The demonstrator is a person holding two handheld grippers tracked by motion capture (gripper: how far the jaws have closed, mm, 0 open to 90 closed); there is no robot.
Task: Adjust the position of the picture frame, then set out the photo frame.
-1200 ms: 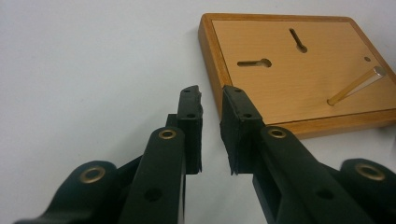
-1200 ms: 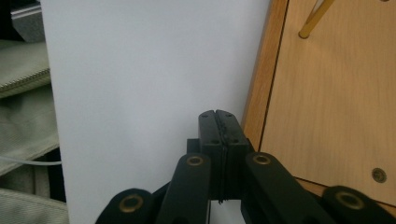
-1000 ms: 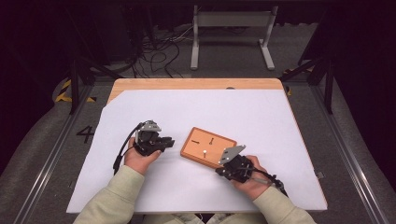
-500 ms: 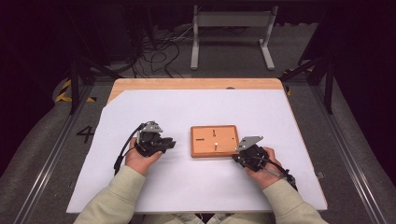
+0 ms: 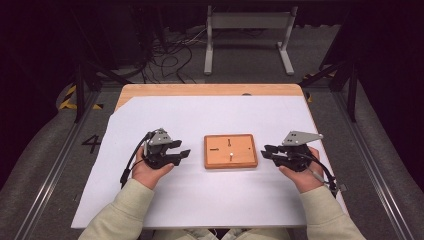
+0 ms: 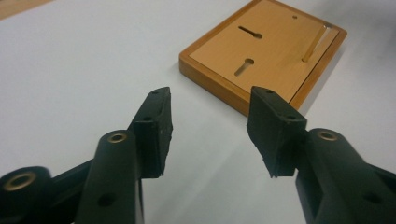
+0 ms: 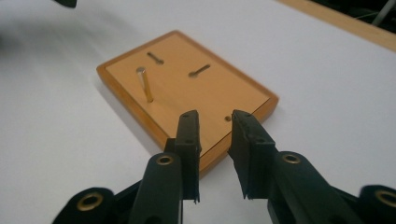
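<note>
Wood is what lies between your two tools: a flat wooden board [image 5: 230, 151] with a raised rim sits on the white sheet [image 5: 210, 200] that covers the table [image 5: 200, 90], square to you.

Your left gripper [image 5: 181, 150] rests on the sheet just to the board's left, jaws pointing at it across a strip of bare white. Its jaws have just been opening and now stand spread, with nothing between them. From the left gripper view [image 6: 210, 126] the board [image 6: 266, 56] lies ahead of the tips and a little to their right, its near corner close to the right jaw but not touching it.

Your right gripper [image 5: 267, 151] sits on the board's other side, tips aimed at its right edge and just short of it. Its jaws have also just been opening; they stand slightly apart, a narrow gap with nothing in it. In the right gripper view [image 7: 214, 122] the board's [image 7: 187, 88] near rim passes under and just beyond the tips; whether they touch the rim you cannot tell.

On the board's face beyond those tips you see two keyhole-shaped slots [image 7: 200, 70] and a thin metal pin [image 7: 144, 84] standing up from the wood, well apart from both grippers. A small round hole [image 7: 227, 118] lies close to the right gripper's tips.
</note>
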